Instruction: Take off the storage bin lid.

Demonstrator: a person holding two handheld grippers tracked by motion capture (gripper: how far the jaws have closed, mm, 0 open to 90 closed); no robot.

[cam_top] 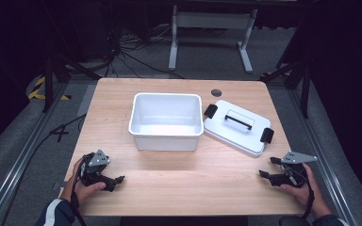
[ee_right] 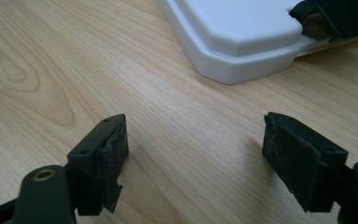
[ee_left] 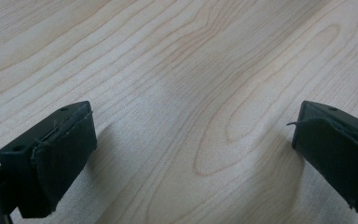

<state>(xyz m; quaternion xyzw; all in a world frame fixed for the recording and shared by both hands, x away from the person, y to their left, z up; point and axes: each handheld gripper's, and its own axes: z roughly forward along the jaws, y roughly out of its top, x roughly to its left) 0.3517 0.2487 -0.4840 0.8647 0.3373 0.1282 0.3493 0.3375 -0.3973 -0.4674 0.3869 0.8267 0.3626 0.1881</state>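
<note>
While your right tool [cam_top: 269,167] rests low near the right front corner of the bench [cam_top: 179,174], its jaws stand wide apart with bare wood between them, and the nearest thing to it is the white lid [cam_top: 238,127]. That lid lies flat on the bench, top side up, a rounded rectangle of smooth white plastic with a slim black handle [cam_top: 238,120] across its middle and a black clip [cam_top: 267,135] at each short end. In your right gripper view a rounded corner of the lid [ee_right: 235,35] sits just ahead of the jaws, apart from them. Its long axis runs slantwise, from the far left clip [cam_top: 210,111] down to the near right one, and the handle follows the same line. Just beside it on the left stands the white tub [cam_top: 166,121], open and upright, its rim close to the lid's left end; I cannot tell whether they touch. Nothing lies between your right tool and the lid. Your left tool [cam_top: 115,181] sits at the left front of the bench, well apart from both, jaws equally wide over plain wood [ee_left: 191,116].
</note>
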